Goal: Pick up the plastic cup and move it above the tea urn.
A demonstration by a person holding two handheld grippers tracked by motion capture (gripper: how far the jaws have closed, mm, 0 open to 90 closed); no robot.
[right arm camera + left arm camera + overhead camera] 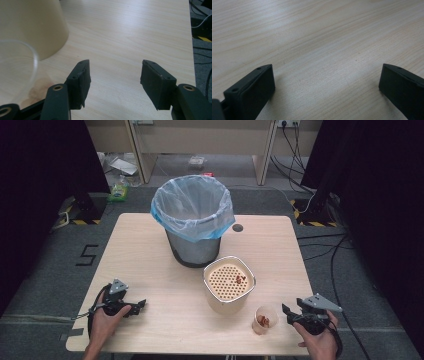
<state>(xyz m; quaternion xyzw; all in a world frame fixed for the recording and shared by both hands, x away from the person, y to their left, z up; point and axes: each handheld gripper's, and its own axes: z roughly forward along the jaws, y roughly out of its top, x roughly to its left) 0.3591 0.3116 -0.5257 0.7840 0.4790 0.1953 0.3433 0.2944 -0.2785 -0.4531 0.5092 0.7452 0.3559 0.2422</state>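
Two grippers rest near our edge of the table (150, 240), and neither holds anything. Our right gripper (290, 312) has its jaws spread apart over bare wood, just beside the small clear cup (264, 318), which stands upright with reddish-brown scraps in its bottom. In the right gripper view the cup's rim (17, 67) curves in at the left, outside the jaws, with the cream container (32, 25) behind it. Our left gripper (140, 306) lies well apart at the other side, jaws equally wide with nothing between them. A few scraps already sit on the perforated top of the cream container (229, 285), and the lined bin (192, 217) stands behind it. We judge the work barely begun: the cup is not yet gripped and its contents remain to be emptied.
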